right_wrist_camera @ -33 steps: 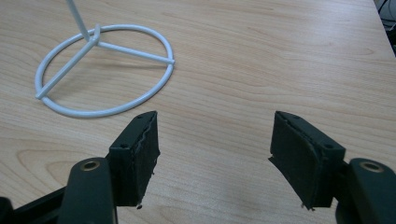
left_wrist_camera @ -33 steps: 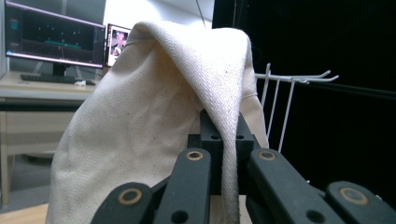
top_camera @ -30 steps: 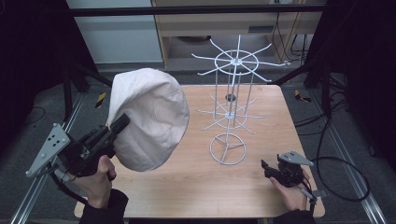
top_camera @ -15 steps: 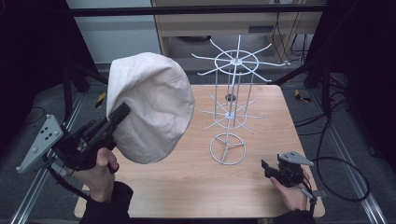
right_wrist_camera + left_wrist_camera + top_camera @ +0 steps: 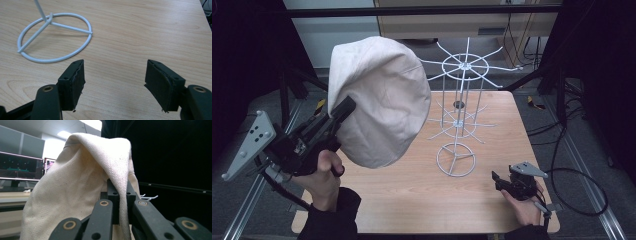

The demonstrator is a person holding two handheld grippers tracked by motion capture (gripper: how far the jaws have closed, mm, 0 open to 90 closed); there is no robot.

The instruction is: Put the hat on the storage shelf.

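A cream cloth cap [image 5: 379, 100] hangs in the air over the table's left part, and my left gripper [image 5: 343, 111] is shut on its edge. The left gripper view has the cap's fabric [image 5: 75, 182] pinched between the two black jaws of the left gripper [image 5: 122, 192]. A white wire stand [image 5: 459, 100] with spoke arms rises from the middle of the wooden table [image 5: 492, 210]. At the front right my right gripper [image 5: 501, 181] rests low, open, with nothing between its jaws. The right gripper [image 5: 113, 81] points at the stand's ring base [image 5: 53, 37].
Metal rails [image 5: 592, 185] run along both sides of the table. Cables [image 5: 562, 170] lie on the floor at the right. A shelf unit [image 5: 452, 20] stands behind the table. Bare wood lies between the stand's base and the right gripper.
My left gripper has lifted the cap higher and a little to the right, toward the stand's top. The right gripper has stayed where it was.
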